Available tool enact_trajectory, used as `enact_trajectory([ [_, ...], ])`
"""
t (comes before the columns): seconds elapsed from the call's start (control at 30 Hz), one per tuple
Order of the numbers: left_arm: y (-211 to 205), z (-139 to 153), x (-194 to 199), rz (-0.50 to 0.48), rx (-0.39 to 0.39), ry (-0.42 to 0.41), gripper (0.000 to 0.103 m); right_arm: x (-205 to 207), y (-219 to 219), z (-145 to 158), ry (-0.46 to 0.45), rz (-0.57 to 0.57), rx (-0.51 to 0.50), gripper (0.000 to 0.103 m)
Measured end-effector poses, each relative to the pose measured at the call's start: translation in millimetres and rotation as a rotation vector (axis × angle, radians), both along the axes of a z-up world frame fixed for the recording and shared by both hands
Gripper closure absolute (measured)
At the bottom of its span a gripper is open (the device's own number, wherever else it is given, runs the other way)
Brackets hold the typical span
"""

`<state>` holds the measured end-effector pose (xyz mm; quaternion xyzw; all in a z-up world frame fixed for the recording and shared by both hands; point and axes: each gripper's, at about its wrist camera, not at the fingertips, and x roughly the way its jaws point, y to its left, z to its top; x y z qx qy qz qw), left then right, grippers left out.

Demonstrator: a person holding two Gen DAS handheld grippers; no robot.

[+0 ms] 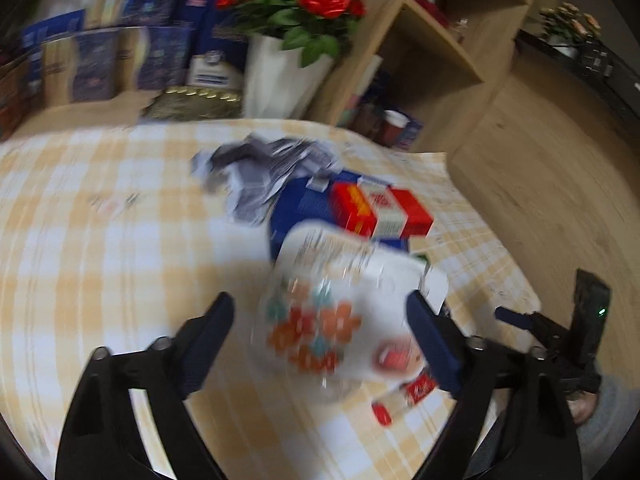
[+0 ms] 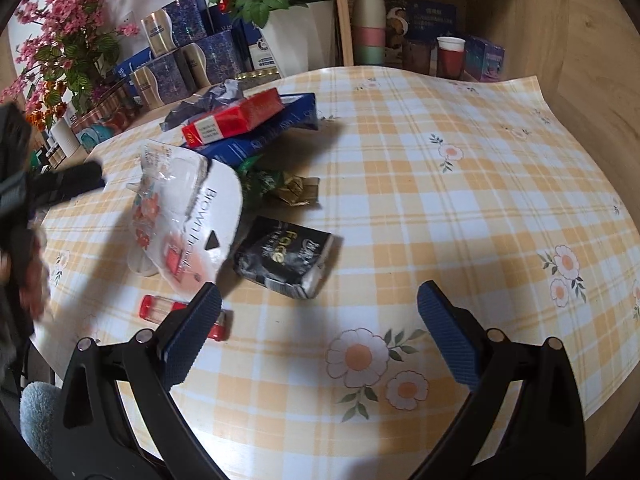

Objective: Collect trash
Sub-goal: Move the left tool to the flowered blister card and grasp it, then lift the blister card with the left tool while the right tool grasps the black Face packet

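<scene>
Trash lies on a yellow checked tablecloth [image 2: 440, 208]. A white plastic blister pack [image 1: 340, 292] [image 2: 188, 216] with red flower print stands tilted between the wide-apart fingers of my left gripper [image 1: 320, 320], which is open; contact is blurred. Nearby are a red lighter [image 2: 160, 308] [image 1: 400, 400], a black tissue packet [image 2: 288, 256], a crumpled green and gold wrapper [image 2: 280, 184], a red carton [image 2: 236, 118] [image 1: 380, 210] on a blue box [image 2: 264, 136], and crumpled grey paper [image 1: 260, 176]. My right gripper [image 2: 320, 320] is open and empty, just right of the lighter.
A white pot of red roses [image 1: 280, 68], blue and gold boxes [image 2: 180, 60], and pink flowers [image 2: 68, 32] stand at the back. A wooden shelf [image 2: 420, 40] holds cups. The cloth's edge hangs at the right [image 2: 600, 380]. My right gripper shows in the left wrist view [image 1: 560, 340].
</scene>
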<state>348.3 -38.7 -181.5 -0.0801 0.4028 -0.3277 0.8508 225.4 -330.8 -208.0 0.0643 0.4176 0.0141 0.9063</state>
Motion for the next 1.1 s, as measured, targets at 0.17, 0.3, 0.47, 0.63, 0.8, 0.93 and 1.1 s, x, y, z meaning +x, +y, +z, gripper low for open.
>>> enact_trajectory([
  [0.17,1.1,-1.3,40.3,-0.074,-0.05,0.027,0.041,0.9,-13.3,-3.6,0.015,-0.018,-0.008,0.006],
  [0.3,4.6,-8.9,56.0,-0.14,-0.088,0.045,0.045,2.3,-25.1,-2.6,0.016,-0.028,-0.011,0.006],
  [0.47,5.3,-23.9,65.9,-0.198,-0.175,0.107,0.045,7.9,-35.2,-2.1,0.028,-0.035,-0.023,0.006],
  [0.63,-4.9,-34.9,63.6,-0.249,-0.179,0.145,0.045,14.6,-35.6,0.8,0.025,-0.036,-0.026,0.006],
  [0.8,-11.1,-40.0,59.1,-0.257,-0.129,0.15,0.083,20.7,-26.0,5.8,0.014,-0.018,-0.023,0.006],
  [0.93,-6.6,-30.1,47.1,-0.258,-0.105,0.116,0.093,21.2,-16.7,11.1,0.004,0.001,-0.028,0.006],
  [1.1,3.7,0.2,23.8,-0.181,-0.091,0.058,0.099,16.3,-10.3,19.5,-0.01,0.004,-0.023,0.006],
])
